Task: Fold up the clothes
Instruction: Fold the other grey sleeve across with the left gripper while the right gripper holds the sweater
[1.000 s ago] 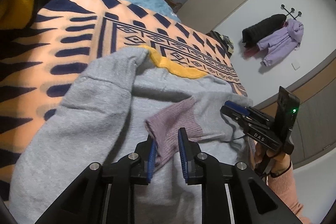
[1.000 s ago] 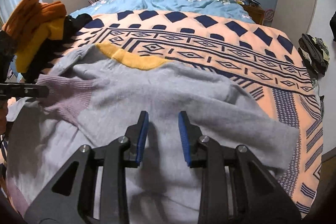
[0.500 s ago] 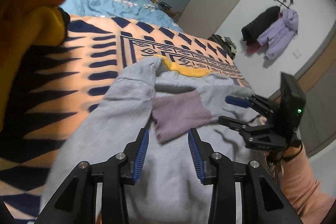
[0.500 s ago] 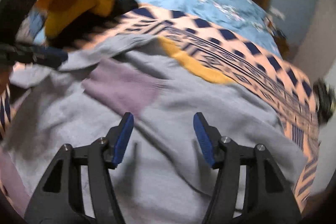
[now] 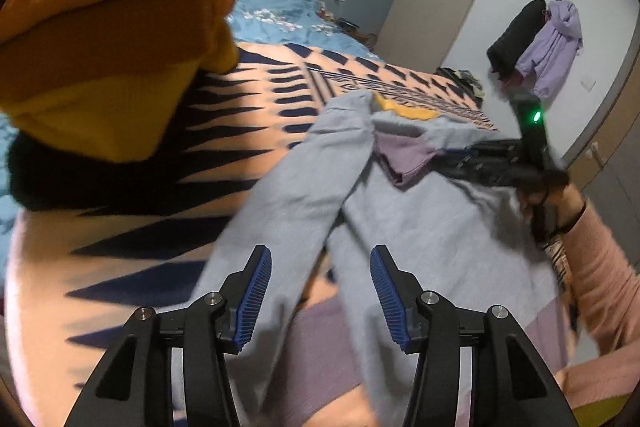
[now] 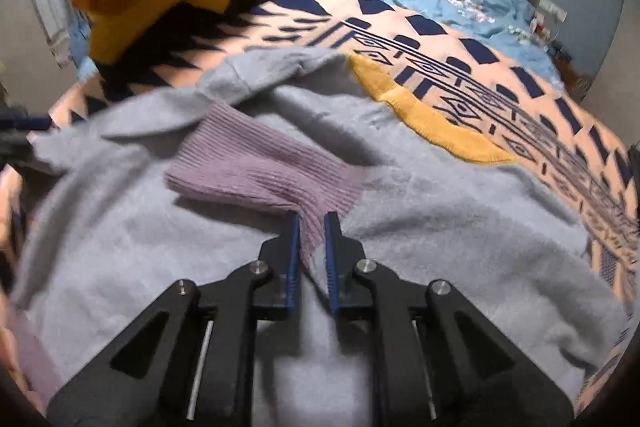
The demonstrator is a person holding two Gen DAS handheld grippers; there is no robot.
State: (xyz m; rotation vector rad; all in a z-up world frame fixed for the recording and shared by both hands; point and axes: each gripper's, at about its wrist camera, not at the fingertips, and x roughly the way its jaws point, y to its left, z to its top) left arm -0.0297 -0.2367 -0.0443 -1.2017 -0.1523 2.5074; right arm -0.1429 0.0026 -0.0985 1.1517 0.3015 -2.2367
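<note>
The right gripper (image 6: 310,223) has just closed on the grey sweater's (image 6: 440,227) purple cuff (image 6: 260,171) — the left gripper (image 5: 320,267), jaws just widening, holds nothing.

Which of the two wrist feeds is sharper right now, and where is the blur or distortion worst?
Right wrist view is the sharper: the purple cuff and right tongs are crisp, with smear only at the left edge. Left wrist view is motion-blurred across the grey sweater and the blanket; only the left tongs stay sharp. Both are fisheye, so the edges bend and the corners go dark.
</note>
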